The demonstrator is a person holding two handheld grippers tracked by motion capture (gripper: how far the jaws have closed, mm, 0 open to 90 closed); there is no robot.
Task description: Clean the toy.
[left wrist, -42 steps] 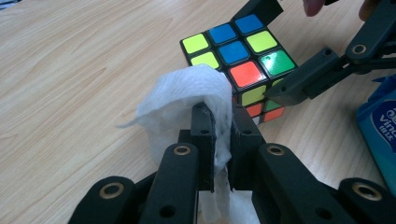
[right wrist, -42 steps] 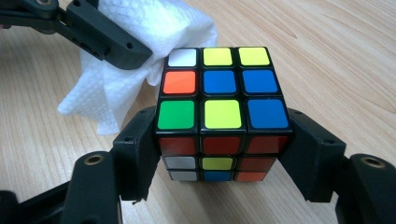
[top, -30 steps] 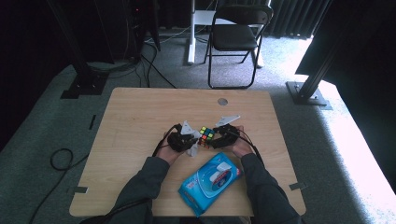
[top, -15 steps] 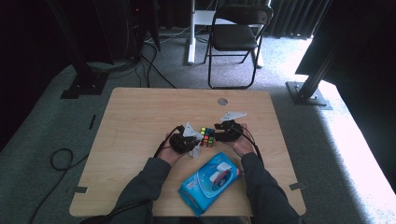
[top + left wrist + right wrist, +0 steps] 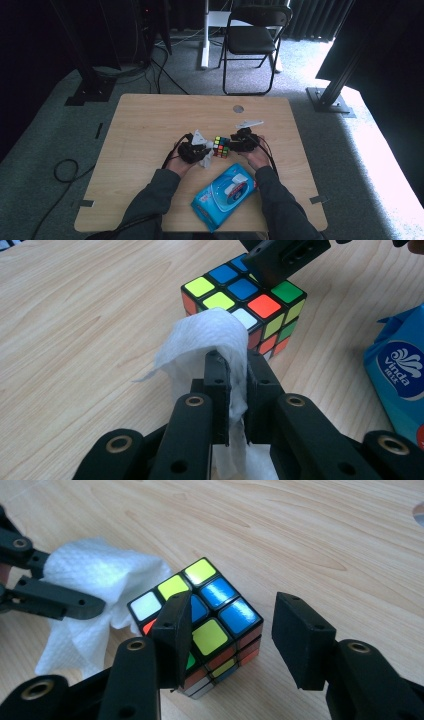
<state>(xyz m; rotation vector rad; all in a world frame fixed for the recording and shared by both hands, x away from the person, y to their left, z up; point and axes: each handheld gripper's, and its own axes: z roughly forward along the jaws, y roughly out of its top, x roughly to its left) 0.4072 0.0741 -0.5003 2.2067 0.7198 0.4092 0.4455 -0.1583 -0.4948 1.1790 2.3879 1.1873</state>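
A colour-tiled puzzle cube (image 5: 221, 147) sits on the wooden table (image 5: 150, 125) between my two hands. My left gripper (image 5: 237, 360) is shut on a crumpled white wipe (image 5: 210, 335), held just short of the cube (image 5: 245, 305), near its side. My right gripper (image 5: 232, 600) hovers over the cube (image 5: 215, 630). Its jaws have just been closing. One jaw lies over the top tiles, the other stands clear of the cube's right corner with wood showing between, so nothing is clamped. The wipe (image 5: 90, 575) bulges at the cube's far side.
A blue pack of wipes (image 5: 225, 192) lies near the table's front edge between the forearms, close behind both grippers. A round hole (image 5: 238, 108) is in the tabletop farther back. A folding chair (image 5: 252, 35) stands beyond the table.
The right gripper has shifted slightly at the cube. The cube, the left gripper and the wipe stay where they were.
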